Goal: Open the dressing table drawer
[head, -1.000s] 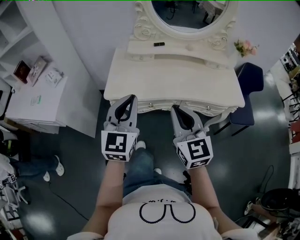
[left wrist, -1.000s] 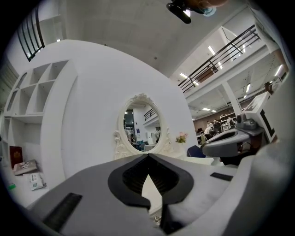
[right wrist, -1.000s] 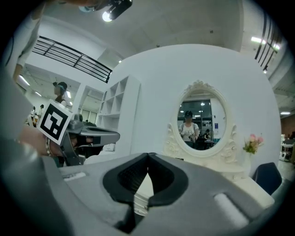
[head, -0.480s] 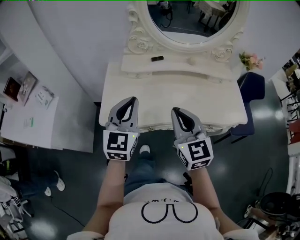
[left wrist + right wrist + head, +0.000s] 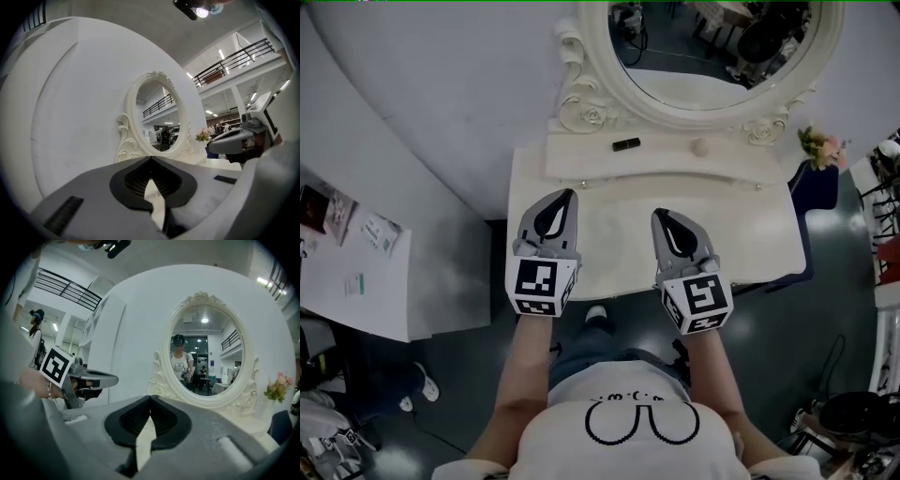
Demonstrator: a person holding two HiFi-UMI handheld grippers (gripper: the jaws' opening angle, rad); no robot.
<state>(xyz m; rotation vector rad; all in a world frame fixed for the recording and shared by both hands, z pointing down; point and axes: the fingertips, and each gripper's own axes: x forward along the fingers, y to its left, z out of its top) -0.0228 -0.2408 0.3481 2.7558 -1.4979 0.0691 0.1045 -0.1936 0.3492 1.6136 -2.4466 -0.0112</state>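
Observation:
The cream dressing table with its oval mirror stands right in front of me. Its drawer front is hidden below the table's near edge. My left gripper hovers over the left half of the tabletop, jaws shut and empty. Over the right half, my right gripper is also shut with nothing in it. In the left gripper view the shut left gripper points level at the mirror. The right gripper view shows the shut right gripper facing the mirror.
A small black object and a round knob lie on the raised shelf under the mirror. Pink flowers and a dark blue chair are at the table's right. A white desk with papers stands to the left.
Both grippers moved forward from in front of the drawer front to above the tabletop. The table came closer, and its front with the small knobs slid out of sight.

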